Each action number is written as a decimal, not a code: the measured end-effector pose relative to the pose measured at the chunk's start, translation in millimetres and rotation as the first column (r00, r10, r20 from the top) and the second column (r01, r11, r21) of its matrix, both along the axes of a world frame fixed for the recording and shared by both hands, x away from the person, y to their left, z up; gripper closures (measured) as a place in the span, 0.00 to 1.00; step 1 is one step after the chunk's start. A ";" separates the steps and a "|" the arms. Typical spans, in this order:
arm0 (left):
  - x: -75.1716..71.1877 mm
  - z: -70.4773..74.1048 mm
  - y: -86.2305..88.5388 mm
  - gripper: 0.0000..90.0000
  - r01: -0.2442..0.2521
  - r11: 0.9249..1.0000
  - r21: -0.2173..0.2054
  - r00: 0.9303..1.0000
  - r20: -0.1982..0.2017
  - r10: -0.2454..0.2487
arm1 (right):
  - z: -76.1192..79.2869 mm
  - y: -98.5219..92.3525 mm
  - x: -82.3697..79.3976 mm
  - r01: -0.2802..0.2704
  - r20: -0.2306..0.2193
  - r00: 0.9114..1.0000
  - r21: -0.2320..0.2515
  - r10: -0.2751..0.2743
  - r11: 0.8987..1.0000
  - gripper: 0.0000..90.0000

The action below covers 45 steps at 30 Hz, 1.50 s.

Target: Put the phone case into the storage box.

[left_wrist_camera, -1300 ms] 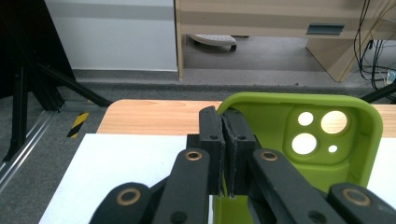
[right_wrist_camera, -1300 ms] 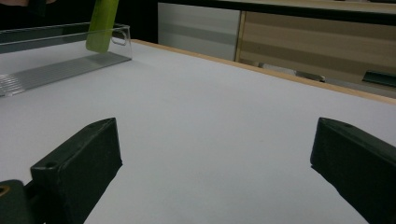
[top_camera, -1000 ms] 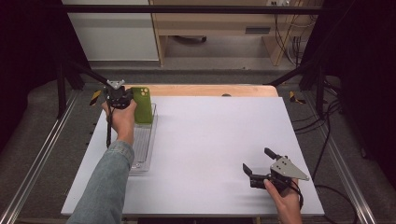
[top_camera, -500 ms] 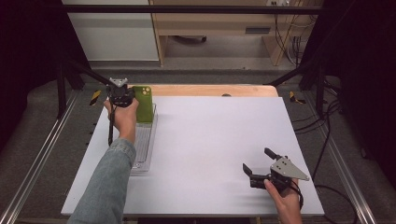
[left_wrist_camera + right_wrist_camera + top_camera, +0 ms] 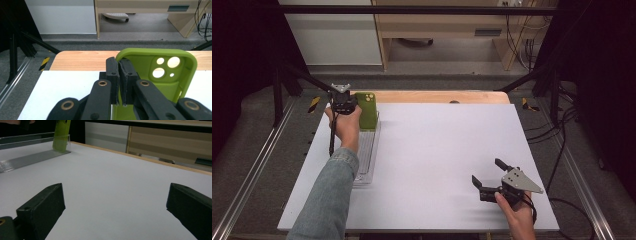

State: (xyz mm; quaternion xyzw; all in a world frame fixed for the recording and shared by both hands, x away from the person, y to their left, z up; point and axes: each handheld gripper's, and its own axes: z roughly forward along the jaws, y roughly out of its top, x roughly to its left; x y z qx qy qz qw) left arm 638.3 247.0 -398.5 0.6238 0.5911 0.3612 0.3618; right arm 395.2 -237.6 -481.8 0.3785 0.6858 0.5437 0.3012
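high view: left gripper [image 5: 348,106] pinches the green phone case [image 5: 367,111] over the far end of a clear slotted rack [image 5: 364,155] on the white surface [image 5: 437,150]; right gripper [image 5: 488,177] rests near the front right, jaws wide

left gripper view: jaws nearly together, clamping the case's edge [image 5: 160,72]

right gripper view: jaws wide apart, nothing between them; case [image 5: 60,135] standing upright in the rack [image 5: 30,158], far left
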 end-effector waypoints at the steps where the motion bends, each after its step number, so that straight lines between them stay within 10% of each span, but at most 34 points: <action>1: -0.3 0.1 -0.2 0.95 0.002 1.000 0.002 1.000 0.000 -0.002 | 0.0 0.2 0.0 -0.001 -0.001 1.000 0.000 0.001 1.000 0.02; 15: -23.6 12.8 -0.9 0.49 0.064 0.998 0.001 0.998 0.024 -0.064 | 0.5 3.7 -1.4 -0.009 0.003 1.000 -0.010 0.009 1.000 0.02; 45: -62.3 17.0 -15.7 0.20 0.182 0.983 0.023 0.982 0.040 -0.183 | 1.5 3.9 -2.8 -0.010 0.008 1.000 -0.009 0.010 1.000 0.02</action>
